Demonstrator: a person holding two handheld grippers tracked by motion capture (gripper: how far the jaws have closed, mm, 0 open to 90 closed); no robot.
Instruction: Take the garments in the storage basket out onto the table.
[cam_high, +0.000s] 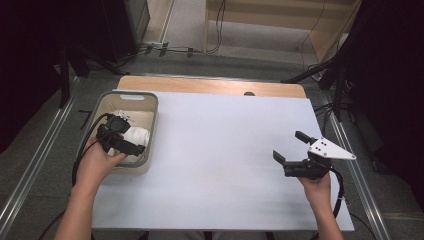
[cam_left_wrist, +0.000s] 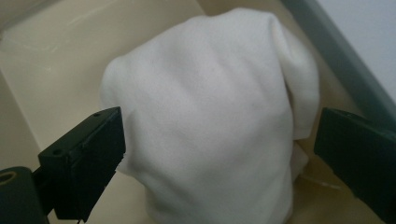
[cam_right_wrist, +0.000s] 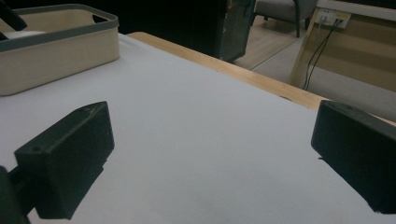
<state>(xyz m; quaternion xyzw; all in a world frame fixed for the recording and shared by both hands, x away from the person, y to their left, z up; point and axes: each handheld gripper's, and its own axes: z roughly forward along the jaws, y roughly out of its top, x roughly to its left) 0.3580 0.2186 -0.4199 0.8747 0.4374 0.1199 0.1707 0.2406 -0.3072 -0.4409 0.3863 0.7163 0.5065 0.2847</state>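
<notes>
- Inside the beige bin (cam_high: 150, 102) at the table's left edge: white cloth (cam_left_wrist: 210, 116), bunched against the near wall.
- Left gripper (cam_left_wrist: 219, 140) dipped in, jaws wide, straddling the cloth, apparently lined up for a pinch; bin walls close on both sides.
- Right gripper (cam_high: 295, 150) spread wide, holding nothing, idle above bare white tabletop (cam_high: 220, 150); ample room there.

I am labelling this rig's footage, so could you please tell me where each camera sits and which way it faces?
High view: fixed above the person's side, looking forward and down on the white table; both forearms enter from below, holding the left tool and right tool.
Left gripper view: rides the left tool, looking down into the beige bin at a white cloth between open jaws.
Right gripper view: rides the right tool, looking across the table toward the bin.
Shared: all three show the bin.
</notes>
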